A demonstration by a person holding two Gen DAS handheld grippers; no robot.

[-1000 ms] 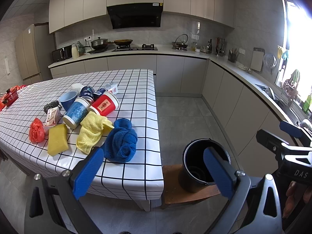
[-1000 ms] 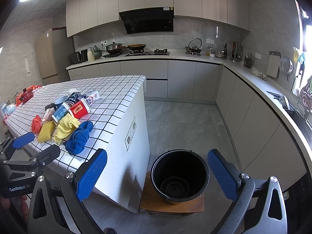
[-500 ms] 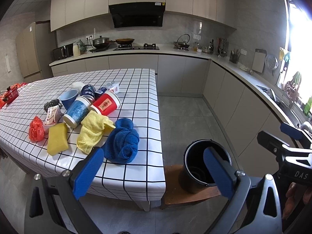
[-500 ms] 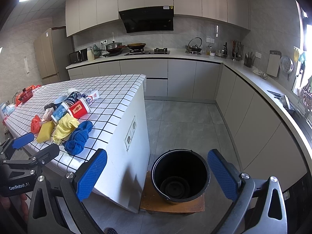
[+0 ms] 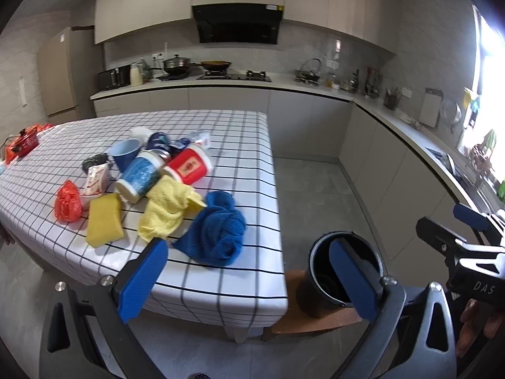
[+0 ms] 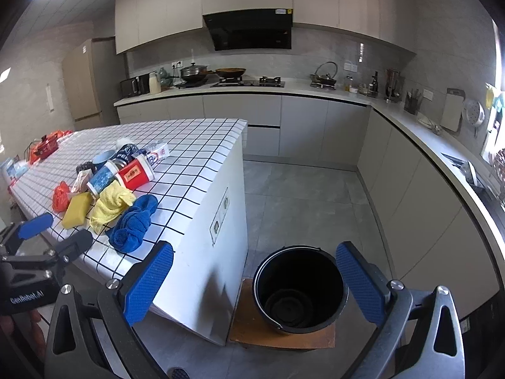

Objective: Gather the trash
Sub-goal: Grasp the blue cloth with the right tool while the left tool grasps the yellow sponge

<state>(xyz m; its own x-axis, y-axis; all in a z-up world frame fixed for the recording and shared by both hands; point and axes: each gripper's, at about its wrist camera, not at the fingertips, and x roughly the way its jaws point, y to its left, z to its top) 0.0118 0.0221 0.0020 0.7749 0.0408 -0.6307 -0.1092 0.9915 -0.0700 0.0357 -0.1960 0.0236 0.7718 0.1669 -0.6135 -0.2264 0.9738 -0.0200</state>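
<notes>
Left gripper (image 5: 249, 279) has crept nearer the blue towel (image 5: 214, 232) (jaws wide), seemingly.

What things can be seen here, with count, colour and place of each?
table: 1, white with black grid, left
blue towel: 1, table's near corner
yellow cloth: 1, left of the blue towel
sponge: 1, yellow, left of the cloth
red bag: 1, left of the sponge
red cup: 1, lying down, behind the cloth
blue-print cup: 1, lying beside the red cup
light blue cup: 1, lying behind it
bucket: 1, black, on a stool by the table
stool: 1, brown, on the floor
left gripper: jaws open, empty
right gripper: jaws open, empty
</notes>
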